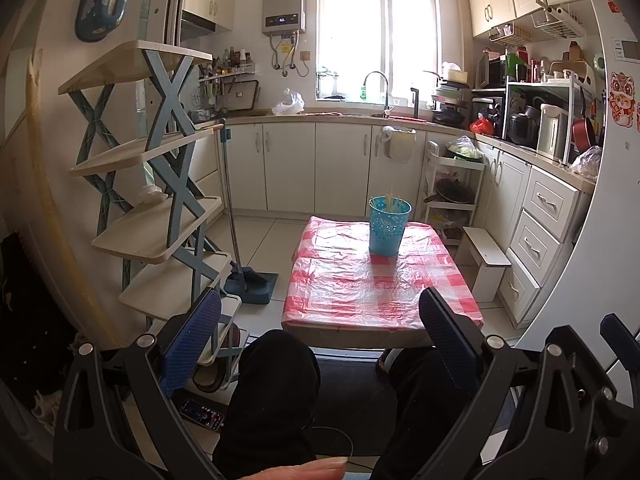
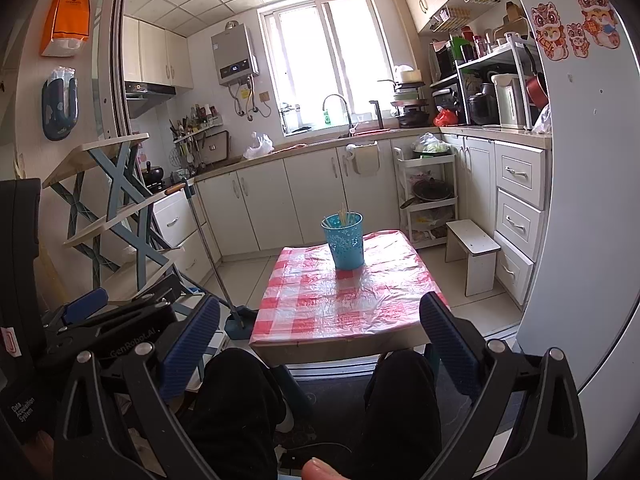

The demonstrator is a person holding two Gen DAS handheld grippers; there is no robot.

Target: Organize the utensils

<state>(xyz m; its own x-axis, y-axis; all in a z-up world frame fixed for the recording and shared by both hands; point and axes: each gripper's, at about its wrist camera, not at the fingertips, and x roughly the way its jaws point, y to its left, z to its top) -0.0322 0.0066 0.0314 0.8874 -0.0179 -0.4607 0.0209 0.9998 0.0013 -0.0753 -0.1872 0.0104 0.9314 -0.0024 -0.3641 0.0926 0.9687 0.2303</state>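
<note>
A blue perforated utensil cup [image 1: 387, 226] stands upright near the far edge of a low table with a red-and-white checked cover [image 1: 360, 296]. Several pale chopsticks [image 1: 390, 202] stand in the cup. The cup [image 2: 345, 240] and the table [image 2: 320, 312] also show in the right wrist view. My left gripper [image 1: 320, 328] is open and empty, held back from the table's near edge above my knees. My right gripper [image 2: 320, 332] is open and empty too, held at about the same distance. The left gripper's body [image 2: 100, 328] shows at the left of the right wrist view.
A tiered folding rack [image 1: 160, 184] stands left of the table, with a broom and dustpan [image 1: 248, 276] beside it. A small white stool [image 1: 486, 260] and a trolley [image 1: 452, 196] stand to the right. Kitchen cabinets [image 1: 320, 168] line the back. A phone [image 1: 202, 414] lies on the floor.
</note>
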